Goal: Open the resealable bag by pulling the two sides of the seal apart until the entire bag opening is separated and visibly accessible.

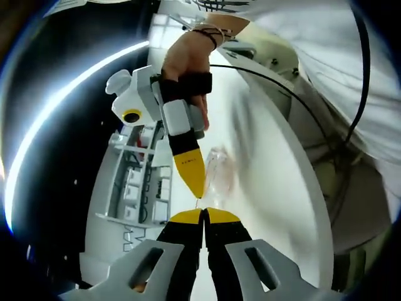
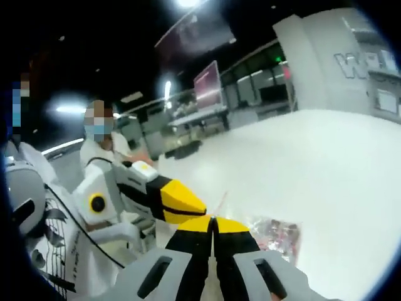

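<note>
The clear resealable bag [image 1: 219, 172] hangs blurred over the white table [image 1: 276, 188], with small reddish contents showing through the bag [image 2: 276, 235]. My left gripper [image 1: 203, 213] has its yellow-tipped jaws pressed together on the bag's top edge. My right gripper [image 1: 198, 194] comes down from above in a person's hand [image 1: 188, 63] and meets it tip to tip. In the right gripper view, my right gripper [image 2: 213, 221] is shut on the thin film, and the left gripper [image 2: 200, 208] reaches in from the left beside it.
White shelving racks [image 1: 138, 188] stand past the table's left edge. A person in a white shirt [image 1: 313, 37] is close on the right, with a black cable [image 1: 360, 75] hanging across. Another person [image 2: 97, 147] sits beyond; further tables [image 2: 200, 116] stand behind.
</note>
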The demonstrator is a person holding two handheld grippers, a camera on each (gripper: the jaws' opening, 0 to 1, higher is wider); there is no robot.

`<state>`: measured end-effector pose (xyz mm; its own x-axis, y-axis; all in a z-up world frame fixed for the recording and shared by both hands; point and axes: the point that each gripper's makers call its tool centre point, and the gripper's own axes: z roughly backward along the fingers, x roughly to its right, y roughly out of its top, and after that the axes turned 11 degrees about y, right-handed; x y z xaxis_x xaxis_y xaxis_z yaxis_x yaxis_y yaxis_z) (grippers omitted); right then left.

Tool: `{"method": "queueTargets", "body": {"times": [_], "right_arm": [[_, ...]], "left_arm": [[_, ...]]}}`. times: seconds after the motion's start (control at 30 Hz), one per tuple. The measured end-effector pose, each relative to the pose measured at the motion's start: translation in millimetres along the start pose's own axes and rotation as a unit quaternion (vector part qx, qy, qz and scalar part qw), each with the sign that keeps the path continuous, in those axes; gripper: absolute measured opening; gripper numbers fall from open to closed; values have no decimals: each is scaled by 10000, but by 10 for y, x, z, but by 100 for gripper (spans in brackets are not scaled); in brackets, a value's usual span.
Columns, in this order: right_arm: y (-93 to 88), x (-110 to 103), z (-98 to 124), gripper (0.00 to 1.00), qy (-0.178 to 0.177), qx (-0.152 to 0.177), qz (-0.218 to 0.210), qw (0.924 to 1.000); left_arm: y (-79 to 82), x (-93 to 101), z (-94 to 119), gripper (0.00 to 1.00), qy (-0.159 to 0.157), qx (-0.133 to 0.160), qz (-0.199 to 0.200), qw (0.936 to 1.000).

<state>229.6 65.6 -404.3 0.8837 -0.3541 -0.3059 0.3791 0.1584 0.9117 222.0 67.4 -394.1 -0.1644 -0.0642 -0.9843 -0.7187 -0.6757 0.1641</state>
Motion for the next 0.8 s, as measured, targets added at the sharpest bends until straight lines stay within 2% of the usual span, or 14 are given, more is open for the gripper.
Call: {"method": "queueTargets", "body": {"times": [0.1, 0.27, 0.4, 0.8], "right_arm": [[17, 0, 12, 0, -10, 65, -34, 10000], [-11, -49, -17, 0, 115, 137, -186, 9997], [-36, -44, -41, 0, 220, 224, -413, 9987], [-7, -73, -38, 0, 306, 387, -591, 9970]], "left_arm": [[1, 20, -7, 1, -35, 2, 20, 10000], [-10, -83, -7, 1, 192, -26, -118, 9997], [4, -69, -11, 3, 140, 6, -165, 9998], [-33, -26, 15, 7, -16, -85, -375, 9993]]}}
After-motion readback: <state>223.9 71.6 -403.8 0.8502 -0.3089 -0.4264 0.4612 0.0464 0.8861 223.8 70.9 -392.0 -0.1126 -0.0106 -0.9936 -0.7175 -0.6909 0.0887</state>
